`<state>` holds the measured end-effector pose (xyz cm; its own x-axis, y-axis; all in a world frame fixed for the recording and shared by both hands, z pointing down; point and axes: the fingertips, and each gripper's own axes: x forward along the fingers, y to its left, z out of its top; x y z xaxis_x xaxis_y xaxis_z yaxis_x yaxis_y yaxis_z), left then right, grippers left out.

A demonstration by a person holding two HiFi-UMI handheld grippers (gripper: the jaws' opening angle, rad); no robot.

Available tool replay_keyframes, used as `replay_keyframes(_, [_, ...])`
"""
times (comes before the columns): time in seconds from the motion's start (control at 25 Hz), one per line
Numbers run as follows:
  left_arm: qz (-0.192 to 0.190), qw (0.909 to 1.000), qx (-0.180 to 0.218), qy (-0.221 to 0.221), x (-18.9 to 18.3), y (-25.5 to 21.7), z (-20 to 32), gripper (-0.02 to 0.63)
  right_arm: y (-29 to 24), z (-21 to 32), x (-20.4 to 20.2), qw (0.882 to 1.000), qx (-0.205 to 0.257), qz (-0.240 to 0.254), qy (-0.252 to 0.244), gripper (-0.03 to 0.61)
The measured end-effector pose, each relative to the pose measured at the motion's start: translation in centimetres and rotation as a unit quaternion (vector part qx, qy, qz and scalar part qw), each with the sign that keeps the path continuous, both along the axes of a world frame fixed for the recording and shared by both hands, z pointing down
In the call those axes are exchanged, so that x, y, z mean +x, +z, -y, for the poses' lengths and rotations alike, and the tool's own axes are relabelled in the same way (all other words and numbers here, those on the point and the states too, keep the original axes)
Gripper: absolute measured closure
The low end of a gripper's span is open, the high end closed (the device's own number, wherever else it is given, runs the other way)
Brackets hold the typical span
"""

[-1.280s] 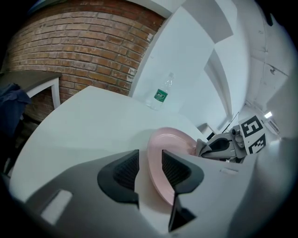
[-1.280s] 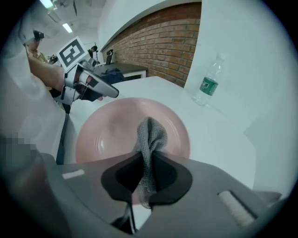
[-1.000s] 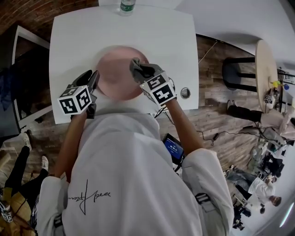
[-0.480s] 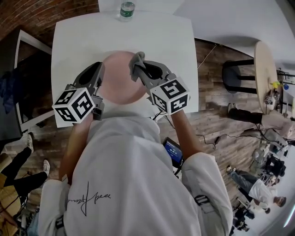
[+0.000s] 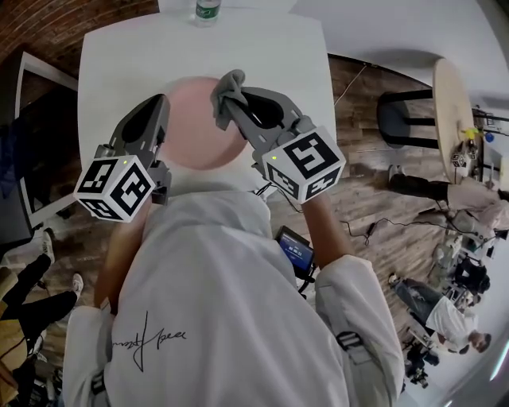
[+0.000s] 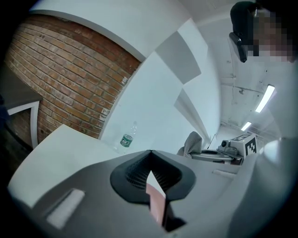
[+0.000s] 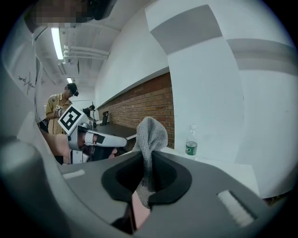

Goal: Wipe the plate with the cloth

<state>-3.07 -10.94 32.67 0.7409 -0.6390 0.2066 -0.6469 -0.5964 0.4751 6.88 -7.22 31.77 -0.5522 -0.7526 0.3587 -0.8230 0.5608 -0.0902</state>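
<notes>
Two grippers were held over the white table (image 5: 270,48) in the head view. The pink plate (image 5: 195,127) lay flat and face up near the table's middle; being round, it had no long axis. The left gripper (image 5: 159,103) sat by the plate's 9 o'clock rim. The right gripper (image 5: 231,103) was over its 2 o'clock rim and carried the grey cloth (image 5: 227,86). A bottle (image 5: 207,9) stood at the table's 12 o'clock edge.

In the left gripper view the jaws had just closed. Their tips met with nothing between them, and a sliver of pink plate showed through the gap beneath.

In the right gripper view the jaws were clenched on the cloth. It was bunched into a long fold whose axis ran in line with the jaws, and its free end stood past the tips toward 12 o'clock.

The wipe would probably go best with the cloth lowered until the fold flattened on the plate's face. It could then be swept in overlapping circles while the left gripper steadied the 9 o'clock rim against sliding.
</notes>
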Motion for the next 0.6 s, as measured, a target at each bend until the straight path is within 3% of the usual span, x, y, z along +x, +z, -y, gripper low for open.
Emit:
replay_keyframes(0.24, [-0.051, 0.9986, 0.009, 0.006, -0.4, -2.4, -1.0, 0.598, -1.6, -1.0, 0.3, 1.000, 0.012, -0.001, 0.007, 0.547])
replay_keyframes(0.6, [-0.044, 0.9987, 0.015, 0.023, -0.1, -3.0, -0.4, 0.597, -2.3, -2.8, 0.1, 1.000, 0.017, 0.007, -0.017, 0.548])
